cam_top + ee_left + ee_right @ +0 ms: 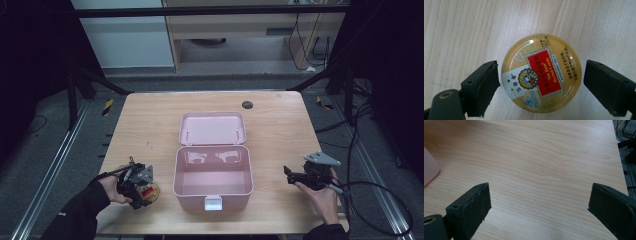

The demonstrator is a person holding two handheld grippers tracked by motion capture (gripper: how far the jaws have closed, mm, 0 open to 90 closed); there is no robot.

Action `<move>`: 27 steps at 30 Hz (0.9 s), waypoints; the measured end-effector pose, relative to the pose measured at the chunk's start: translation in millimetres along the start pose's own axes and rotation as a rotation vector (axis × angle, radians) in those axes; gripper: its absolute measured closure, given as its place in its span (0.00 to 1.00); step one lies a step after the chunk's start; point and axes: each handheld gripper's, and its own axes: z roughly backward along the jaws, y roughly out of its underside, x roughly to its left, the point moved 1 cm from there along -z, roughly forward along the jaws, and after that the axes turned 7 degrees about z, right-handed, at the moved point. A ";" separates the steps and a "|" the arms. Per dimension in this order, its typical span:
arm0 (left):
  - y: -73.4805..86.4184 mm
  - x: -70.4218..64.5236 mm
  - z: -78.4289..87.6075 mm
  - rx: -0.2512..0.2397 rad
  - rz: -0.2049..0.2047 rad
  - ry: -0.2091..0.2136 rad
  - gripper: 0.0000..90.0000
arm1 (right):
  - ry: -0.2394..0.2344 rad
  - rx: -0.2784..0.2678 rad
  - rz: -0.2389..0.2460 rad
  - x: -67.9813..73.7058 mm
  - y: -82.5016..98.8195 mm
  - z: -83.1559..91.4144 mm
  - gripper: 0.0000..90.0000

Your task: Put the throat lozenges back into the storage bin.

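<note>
Below, the round candy tin (pixel 541 73) — gold, red label (glossy lid) — sits between open, untouching jaws.

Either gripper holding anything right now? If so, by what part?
Nothing is held. The left gripper straddles the round candy tin lying flat on the table, its pads just short of the tin's rim on both sides. The right gripper is open over bare wood.

High view looks forward and down on the whole table (pixel 150 115) (pink box (pixel 212 172) centre frame); both gripper views sit close above that same tabletop; the right one catches the box's edge at its left.
</note>
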 end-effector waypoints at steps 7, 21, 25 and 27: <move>-0.8 2.6 -5.6 0.013 -0.008 0.012 0.18 | -0.002 0.006 0.005 1.0 0.2 -0.9 0.05; -0.2 4.8 -10.8 0.032 -0.009 0.028 0.21 | -0.004 0.011 0.009 1.0 0.3 -1.3 0.05; 0.9 5.1 -9.9 0.032 -0.005 0.021 0.21 | -0.004 0.011 0.008 1.1 0.3 -1.3 0.05; 1.7 5.1 -8.9 0.032 -0.003 0.025 0.21 | -0.004 0.011 0.010 1.4 0.5 -1.5 0.05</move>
